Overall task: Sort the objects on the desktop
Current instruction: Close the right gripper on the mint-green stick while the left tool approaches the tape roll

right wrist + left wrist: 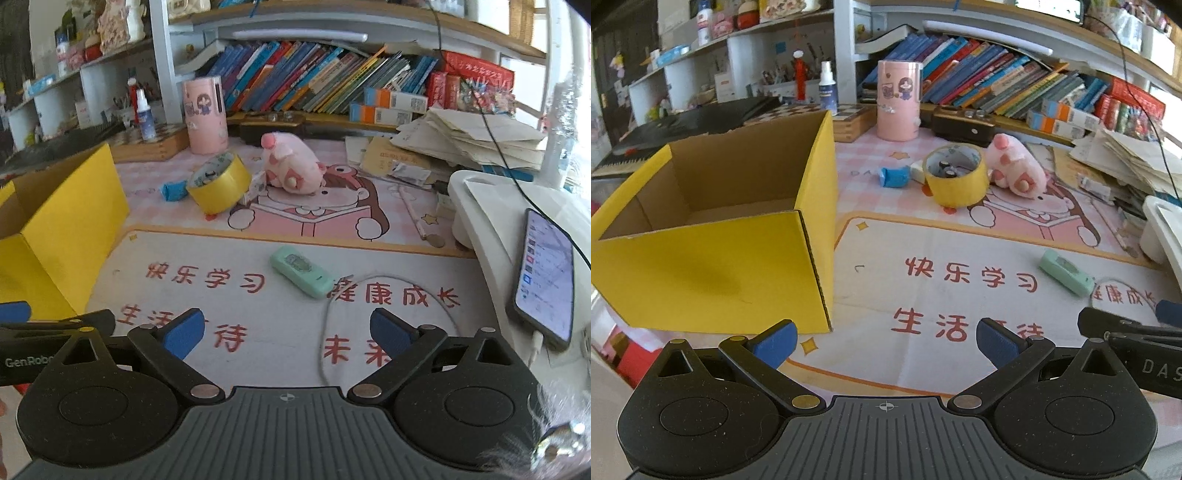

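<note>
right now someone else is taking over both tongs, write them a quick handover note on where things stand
Left tongs: open, holding nothing, low over the desk mat beside the yellow box.
Right tongs: open, holding nothing, facing the mint green case.
Yellow box: open; the part of its inside that shows holds nothing.
Still out on the mat: mint green case up front; farther back the yellow tape roll, a small blue item left of it, and the pink plush right of it.
Done: nothing visibly sorted.
Left: probably everything; the mint green case looks the nearest pick.
</note>
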The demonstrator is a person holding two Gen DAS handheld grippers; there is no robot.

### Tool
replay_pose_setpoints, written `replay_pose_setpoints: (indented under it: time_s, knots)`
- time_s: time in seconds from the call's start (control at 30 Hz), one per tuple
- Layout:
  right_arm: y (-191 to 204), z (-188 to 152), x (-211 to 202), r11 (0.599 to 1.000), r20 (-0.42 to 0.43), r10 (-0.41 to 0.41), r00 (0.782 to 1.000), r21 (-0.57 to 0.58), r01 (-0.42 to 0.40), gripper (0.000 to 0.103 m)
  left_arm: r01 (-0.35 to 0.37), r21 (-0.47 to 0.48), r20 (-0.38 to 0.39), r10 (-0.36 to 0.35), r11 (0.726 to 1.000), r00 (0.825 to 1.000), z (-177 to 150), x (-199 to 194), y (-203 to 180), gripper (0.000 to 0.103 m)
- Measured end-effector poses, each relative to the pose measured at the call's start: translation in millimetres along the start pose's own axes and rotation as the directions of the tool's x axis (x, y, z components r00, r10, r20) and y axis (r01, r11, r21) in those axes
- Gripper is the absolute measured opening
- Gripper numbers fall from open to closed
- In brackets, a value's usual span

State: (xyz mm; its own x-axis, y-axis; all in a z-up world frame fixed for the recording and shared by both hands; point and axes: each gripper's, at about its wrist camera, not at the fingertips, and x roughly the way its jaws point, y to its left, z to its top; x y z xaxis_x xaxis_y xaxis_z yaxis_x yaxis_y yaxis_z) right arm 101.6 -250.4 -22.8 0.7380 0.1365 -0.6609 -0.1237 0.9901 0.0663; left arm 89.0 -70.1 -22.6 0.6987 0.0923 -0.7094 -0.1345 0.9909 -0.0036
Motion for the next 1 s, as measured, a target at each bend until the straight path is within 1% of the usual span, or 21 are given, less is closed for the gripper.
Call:
replay_pose_setpoints:
  time_s: [0.1,0.17,0.37,0.53,0.6,0.73,1.0]
  knots:
    - [-5.1,4.0,8.1,1.0,-0.015,0.009,1.0,-0.021,-0.009,0.098,-0.023,-0.023,0.0,0.023,0.999,1.0,1.3,1.4,-4.7,0.103]
    - [-8.7,6.6,12.2,0.999,-0.019,0.036,0.999,-0.033,-0.036,0.095,-0.04,-0.032,-0.002,0.04,0.999,0.999,1.7,2.4,-8.7,0.103]
    - [-18.3,13.7,24.7,0.994,-0.03,0.085,0.996,-0.069,-0.087,0.079,-0.068,-0.054,-0.002,0.068,0.996,0.998,1.7,3.0,-18.8,0.103]
    - [-28.3,19.1,38.6,0.993,-0.065,0.094,0.994,-0.068,-0.098,0.064,-0.077,-0.064,-0.01,0.077,0.995,0.997,-1.1,3.5,-25.5,0.103]
    - [-30.9,20.6,43.3,0.992,-0.074,0.097,0.993,-0.072,-0.102,0.061,-0.075,-0.068,-0.014,0.074,0.995,0.997,-1.8,4.1,-28.2,0.103]
    - [-33.1,23.0,51.0,0.989,-0.082,0.106,0.991,-0.099,-0.114,0.06,-0.069,-0.072,-0.019,0.068,0.995,0.998,-2.3,5.6,-32.3,0.103]
    - [-34.1,27.1,64.6,0.981,-0.102,0.127,0.987,-0.134,-0.14,0.053,-0.053,-0.068,-0.015,0.052,0.996,0.999,2.7,9.4,-39.4,0.103]
